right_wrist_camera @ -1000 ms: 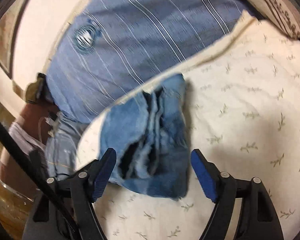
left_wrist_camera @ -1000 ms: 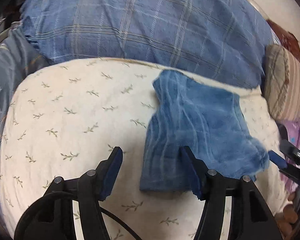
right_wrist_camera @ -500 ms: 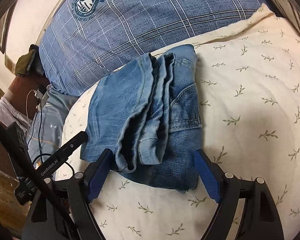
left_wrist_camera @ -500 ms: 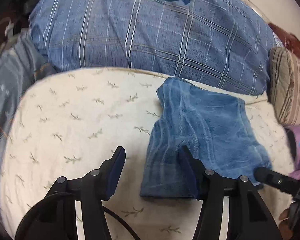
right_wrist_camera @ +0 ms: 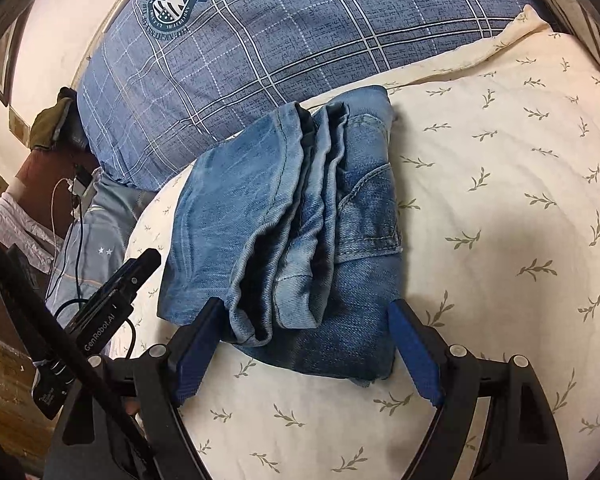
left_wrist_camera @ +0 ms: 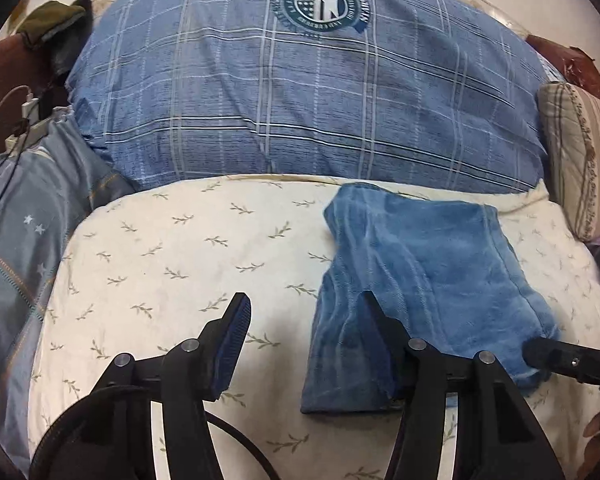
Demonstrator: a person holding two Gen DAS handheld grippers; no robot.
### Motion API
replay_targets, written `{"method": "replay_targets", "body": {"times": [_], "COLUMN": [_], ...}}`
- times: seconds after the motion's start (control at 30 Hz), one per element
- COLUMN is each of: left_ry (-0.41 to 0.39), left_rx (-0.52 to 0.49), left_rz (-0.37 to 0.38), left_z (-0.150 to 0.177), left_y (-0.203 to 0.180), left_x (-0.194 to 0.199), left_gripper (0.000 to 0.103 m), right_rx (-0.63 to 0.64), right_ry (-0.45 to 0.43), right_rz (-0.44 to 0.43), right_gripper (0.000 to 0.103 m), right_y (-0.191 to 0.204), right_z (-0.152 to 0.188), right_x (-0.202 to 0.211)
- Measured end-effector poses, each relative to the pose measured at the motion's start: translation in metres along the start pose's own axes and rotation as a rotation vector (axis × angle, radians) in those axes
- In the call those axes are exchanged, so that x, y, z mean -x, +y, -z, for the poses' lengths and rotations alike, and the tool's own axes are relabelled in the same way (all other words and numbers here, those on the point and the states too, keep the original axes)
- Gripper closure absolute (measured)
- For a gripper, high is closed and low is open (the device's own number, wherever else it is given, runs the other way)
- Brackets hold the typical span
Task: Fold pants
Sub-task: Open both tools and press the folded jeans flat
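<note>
One pair of blue denim pants (right_wrist_camera: 296, 216), folded into a compact stack, lies on a cream cover (right_wrist_camera: 500, 208) printed with small leaf sprigs; the far edge of the stack sits just beside one large blue plaid pillow (left_wrist_camera: 300, 92) bearing one round crest. In the right wrist view the stack shows several layered hems and one back pocket facing up.

Two grippers are present. The left gripper (left_wrist_camera: 304, 312) is released, its two blue-padded fingers spread wide: the left finger stands over bare cover, while the right finger overlaps the near-left corner of the pants (left_wrist_camera: 416, 292); whether that finger touches the cloth cannot be told. The right gripper (right_wrist_camera: 306, 320) is likewise released, its two fingers straddling the near end of the stack, the left finger at the loose hems and the right finger just beside the lower denim layer; nothing is clamped between them.

At the right edge of the left wrist view stands one striped beige cushion (left_wrist_camera: 580, 168).
</note>
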State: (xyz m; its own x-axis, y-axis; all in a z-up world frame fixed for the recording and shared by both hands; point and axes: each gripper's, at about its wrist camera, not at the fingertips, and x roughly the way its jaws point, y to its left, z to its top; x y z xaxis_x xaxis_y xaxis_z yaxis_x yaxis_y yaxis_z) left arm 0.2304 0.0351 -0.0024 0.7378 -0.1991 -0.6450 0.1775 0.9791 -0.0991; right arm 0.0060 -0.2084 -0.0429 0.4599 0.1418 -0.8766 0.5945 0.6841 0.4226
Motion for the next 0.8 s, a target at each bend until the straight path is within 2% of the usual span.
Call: {"method": "replay_targets", "body": {"times": [0.07,0.3,0.43,0.8], "left_ry": [-0.012,-0.041,-0.073,-0.189], "left_rx": [-0.013,-0.108,-0.092,-0.116], "left_rz": [-0.028,-0.03,0.003,-0.067], "left_z": [0.001,0.005,0.007,0.008], "left_y": [-0.001,-0.016,-0.014,-0.012], "left_x": [0.001,0.007,0.012,0.026], "left_gripper": [0.048,0.047,0.047,0.048], "right_rx": [-0.001,0.001,0.002,0.025], "right_ry": [-0.003,-0.003,-0.004,-0.014], "right_rz": [-0.004,-0.005,-0.004,0.007], "right_gripper": [0.019,0.019,0.019,0.019], "right_y": [0.0,0.0,0.001,0.004], "right_z": [0.0,0.0,0.0,0.001], "right_x": [0.001,0.001,0.001,0.0]}}
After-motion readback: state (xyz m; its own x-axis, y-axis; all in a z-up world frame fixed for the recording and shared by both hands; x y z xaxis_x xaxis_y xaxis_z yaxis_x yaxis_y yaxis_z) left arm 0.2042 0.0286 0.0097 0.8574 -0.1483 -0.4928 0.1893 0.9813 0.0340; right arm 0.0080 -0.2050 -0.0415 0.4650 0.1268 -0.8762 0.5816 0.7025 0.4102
